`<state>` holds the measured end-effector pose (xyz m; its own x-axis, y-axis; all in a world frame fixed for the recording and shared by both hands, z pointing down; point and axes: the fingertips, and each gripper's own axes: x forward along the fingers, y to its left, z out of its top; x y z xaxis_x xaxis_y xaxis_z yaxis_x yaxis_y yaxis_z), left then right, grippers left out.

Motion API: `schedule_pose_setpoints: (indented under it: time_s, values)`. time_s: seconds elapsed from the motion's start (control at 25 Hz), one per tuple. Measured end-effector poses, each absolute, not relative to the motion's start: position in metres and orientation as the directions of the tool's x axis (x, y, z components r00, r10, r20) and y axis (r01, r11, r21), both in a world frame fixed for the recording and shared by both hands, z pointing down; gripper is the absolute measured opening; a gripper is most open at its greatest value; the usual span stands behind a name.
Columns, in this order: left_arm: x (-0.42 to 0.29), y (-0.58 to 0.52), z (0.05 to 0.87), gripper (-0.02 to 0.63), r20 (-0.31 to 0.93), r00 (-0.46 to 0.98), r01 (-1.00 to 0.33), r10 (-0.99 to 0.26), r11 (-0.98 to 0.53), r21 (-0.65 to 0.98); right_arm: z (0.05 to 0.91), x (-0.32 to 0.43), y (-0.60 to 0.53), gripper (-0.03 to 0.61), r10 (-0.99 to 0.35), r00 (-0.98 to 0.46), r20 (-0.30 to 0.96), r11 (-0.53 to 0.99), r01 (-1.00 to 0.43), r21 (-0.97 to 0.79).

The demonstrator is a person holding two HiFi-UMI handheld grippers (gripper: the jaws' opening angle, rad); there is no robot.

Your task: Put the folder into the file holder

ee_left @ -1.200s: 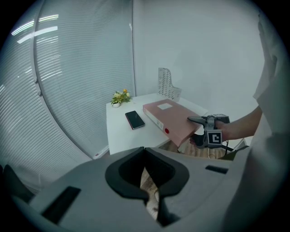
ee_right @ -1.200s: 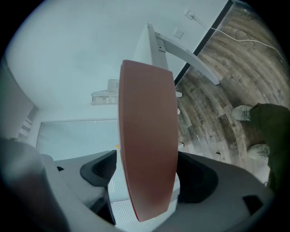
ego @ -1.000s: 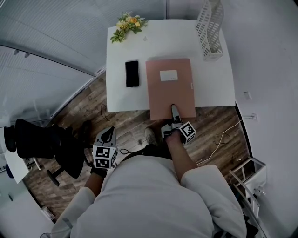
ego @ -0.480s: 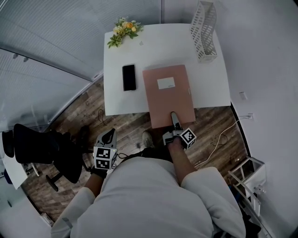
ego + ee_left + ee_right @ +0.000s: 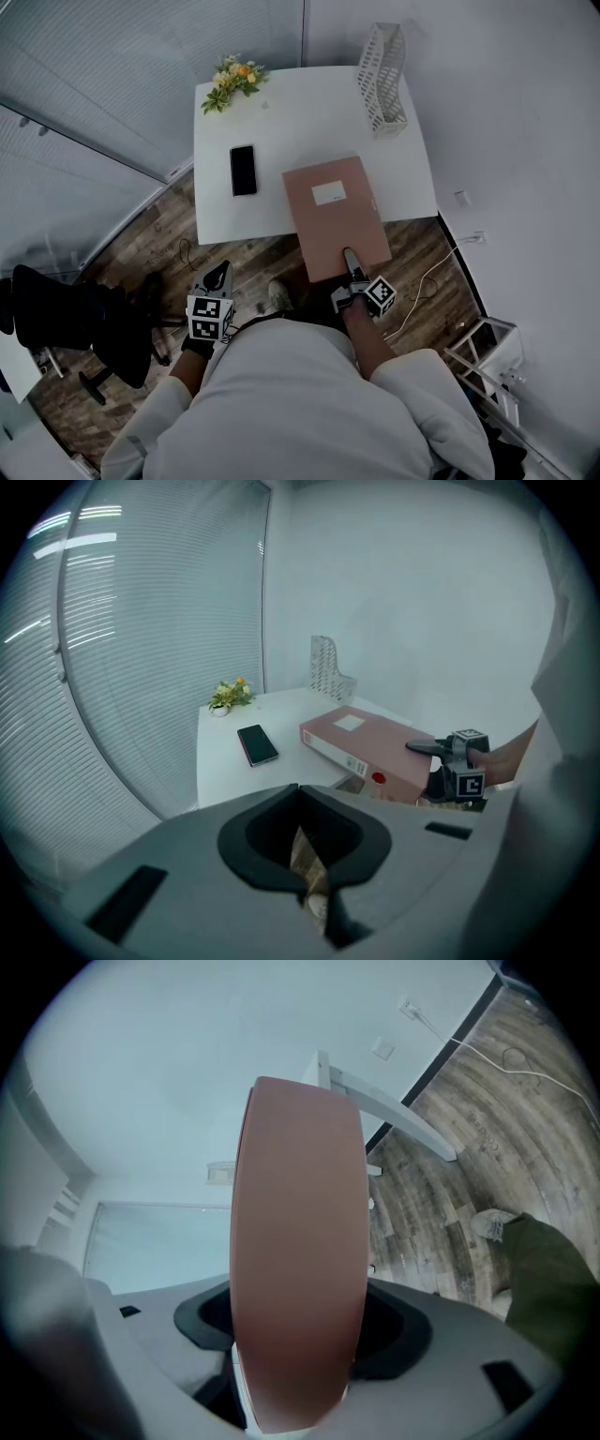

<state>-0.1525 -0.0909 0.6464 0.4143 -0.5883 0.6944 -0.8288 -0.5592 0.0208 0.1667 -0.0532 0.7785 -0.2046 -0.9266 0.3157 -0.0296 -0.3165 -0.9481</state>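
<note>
the table carries everything, and the folder has slid across it toward me. 1 second ago its near end barely passed the table's near edge; now it hangs well out over the floor. i judge that frees the end for a full grip and a lift, so the task has only just begun.

the holder stands upright at the far right corner, well apart from the folder. the folder still lies flat, so it will have to be raised, stood on edge and carried back there.

my right tongs are clamped on the folder's near end, 1 jaw on top and 1 beneath. the jaws have just been closing on it and stand wide only because the folder is thick. my left tongs hang low over the floor by my side, jaws together and holding nothing.

the phone lies near the folder, to its left. the flowers sit at the far left corner. neither is on the way to the holder, and the table between folder and holder is bare.
</note>
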Motion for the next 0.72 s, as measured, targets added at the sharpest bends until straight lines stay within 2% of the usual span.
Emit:
schedule_pose_setpoints:
  time_s: [0.12,0.44,0.72]
  values:
    - [-0.148,-0.094,0.644,0.009,0.677,0.431,-0.829,-0.597,-0.559,0.035,0.768,0.181,-0.044,0.319,-0.922,-0.192,0.336,-0.331,-0.059,-0.942]
    - [-0.129,-0.103,0.634,0.009,0.635,0.470,-0.822,-0.613,-0.567,0.061,0.720,0.228,-0.037,0.307,-0.909,-0.194,0.370,-0.305,-0.296,-0.905]
    - [-0.115,-0.112,0.625,0.009,0.601,0.486,-0.825,-0.634,-0.559,0.078,0.669,0.288,-0.049,0.299,-0.909,-0.177,0.376,-0.267,-0.445,-0.855]
